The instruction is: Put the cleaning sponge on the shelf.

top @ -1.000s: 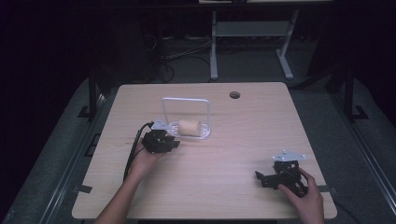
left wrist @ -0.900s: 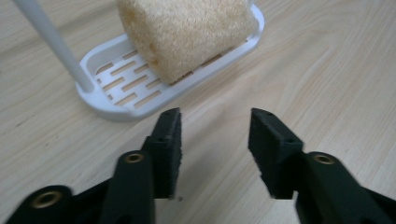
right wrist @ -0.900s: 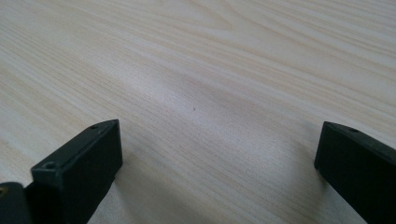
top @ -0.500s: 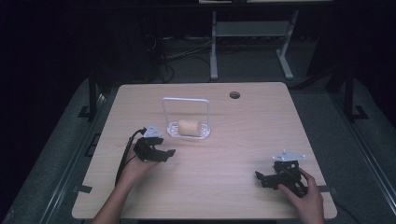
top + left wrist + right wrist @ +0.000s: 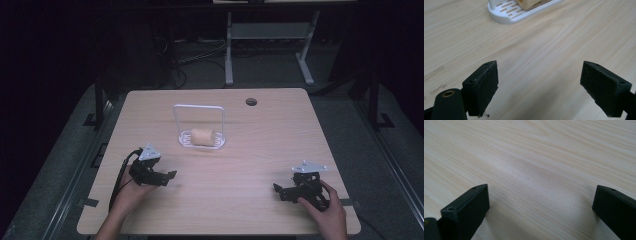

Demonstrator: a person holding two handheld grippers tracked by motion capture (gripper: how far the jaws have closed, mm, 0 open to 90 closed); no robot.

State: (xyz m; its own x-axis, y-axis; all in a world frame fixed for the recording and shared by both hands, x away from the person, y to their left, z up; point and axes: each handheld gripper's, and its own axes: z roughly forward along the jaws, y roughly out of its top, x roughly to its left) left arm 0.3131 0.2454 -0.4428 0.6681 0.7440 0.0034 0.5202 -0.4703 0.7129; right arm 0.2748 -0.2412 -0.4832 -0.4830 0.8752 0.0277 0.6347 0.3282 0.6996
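Tan bread roll [image 5: 202,136] lies in the white slotted plastic rack w/ tall wire hoop [image 5: 199,107], mid light-wood desk [image 5: 260,150], well apart from both tongs. Near edge: right tongs [image 5: 276,190] low over desk at right, jaws wide, nothing btwn, bare wood grain ahead in right gripper view. Left tongs [image 5: 172,176] at left, a bit farther in, jaws just been opening, now wide & empty. Left gripper view: rack's base [image 5: 506,17] w/ roll [image 5: 529,3] beyond jaws. Far: round cable hole [image 5: 251,102] near desk's back edge.
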